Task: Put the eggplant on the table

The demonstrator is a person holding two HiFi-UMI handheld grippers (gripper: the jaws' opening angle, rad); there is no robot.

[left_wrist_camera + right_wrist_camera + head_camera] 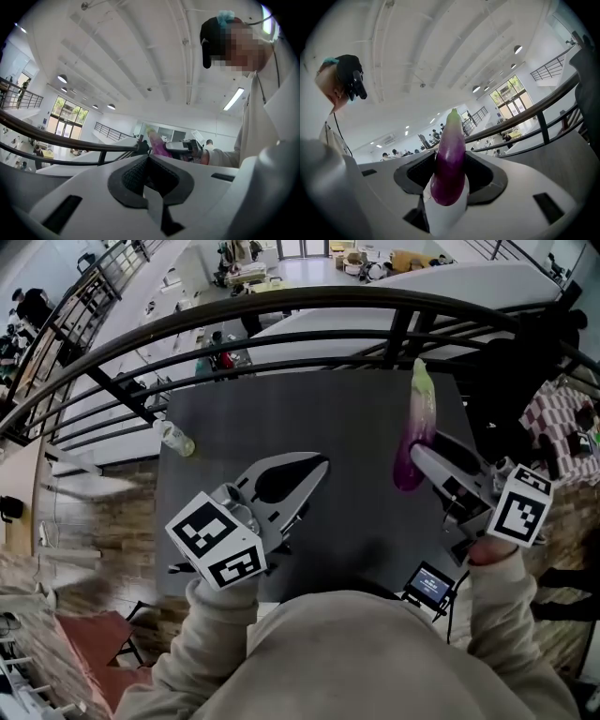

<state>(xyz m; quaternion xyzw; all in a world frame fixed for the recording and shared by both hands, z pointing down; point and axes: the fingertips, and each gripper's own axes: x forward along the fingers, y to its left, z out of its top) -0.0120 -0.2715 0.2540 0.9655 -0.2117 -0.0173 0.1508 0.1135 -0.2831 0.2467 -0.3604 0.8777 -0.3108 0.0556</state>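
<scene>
A long purple eggplant (415,432) with a pale green tip is clamped between the jaws of my right gripper (424,460), standing up and out over the dark grey table (356,531) at its right side. In the right gripper view the eggplant (449,164) fills the gap between the jaws of the right gripper (449,180), its green end pointing away. My left gripper (314,468) hovers over the table's left middle, jaws together with nothing in them. The left gripper view shows the left gripper (149,161) with its pads meeting, and the eggplant (158,144) beyond.
A clear plastic bottle (175,439) lies at the table's left edge. Curved black railings (281,310) run along the far side, with a lower floor beyond. A small device with a screen (429,585) sits near the front edge. Checkered fabric (561,423) lies at the right.
</scene>
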